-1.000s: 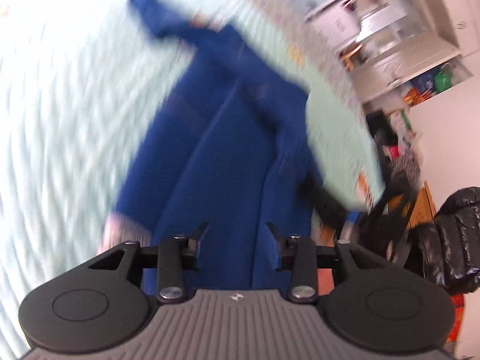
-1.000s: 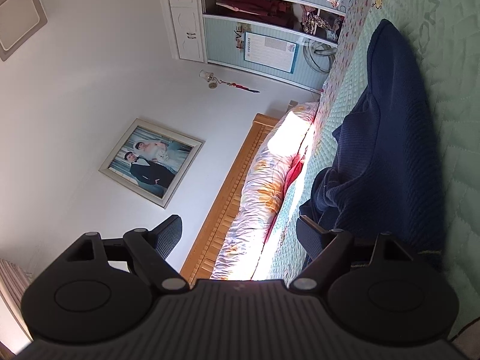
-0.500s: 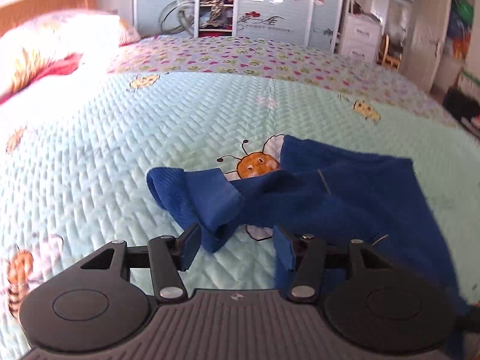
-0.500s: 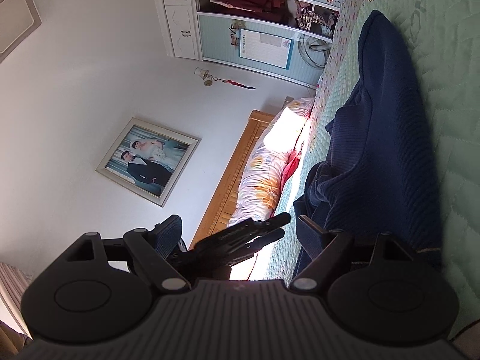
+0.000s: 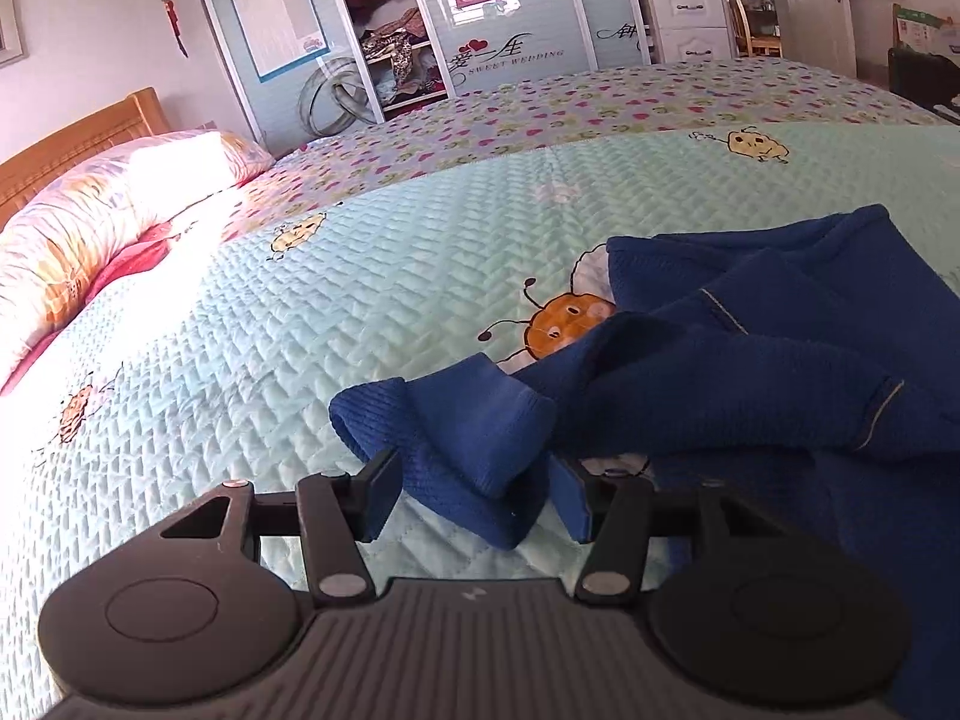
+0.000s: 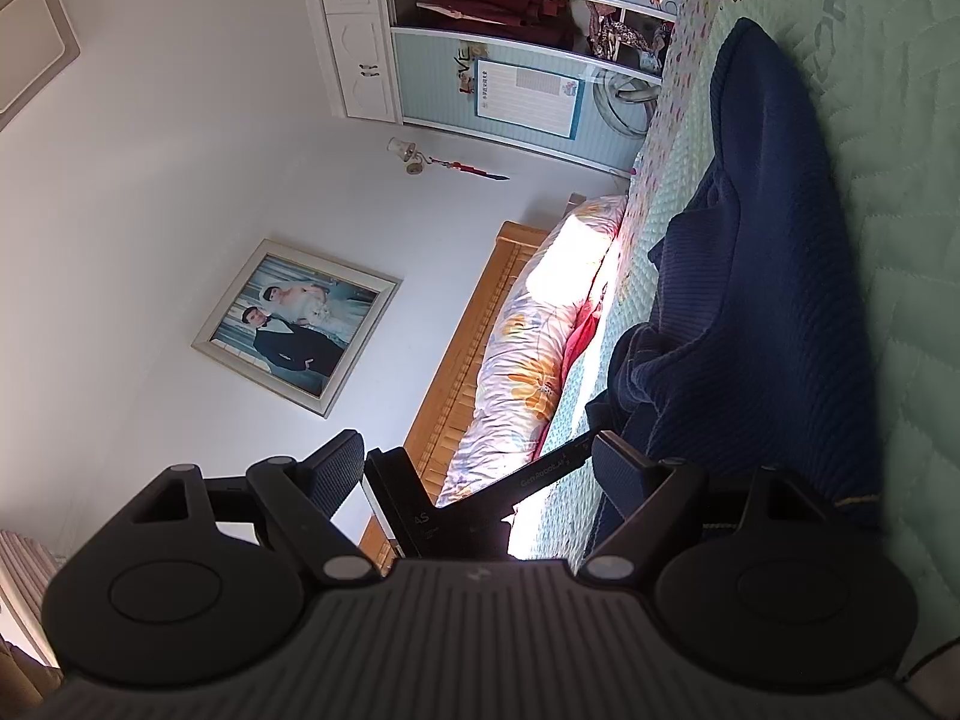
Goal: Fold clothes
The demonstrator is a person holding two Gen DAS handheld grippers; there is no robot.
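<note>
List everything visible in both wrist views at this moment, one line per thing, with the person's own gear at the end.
blue knit garment: one, blue, crumpled on the bedspread, cuff end between the left jaws
bedspread: one, pale green quilted with bee cartoons, covers the bed
pillow: one, floral pink and orange, at the headboard
headboard: one, wooden, against the wall
framed photo: one, on the white wall
wardrobe: one, pale blue doors, beyond the bed
left hand-held gripper: one, black, jaws apart around the cuff
right hand-held gripper: one, black, open, beside the garment's edge
</note>
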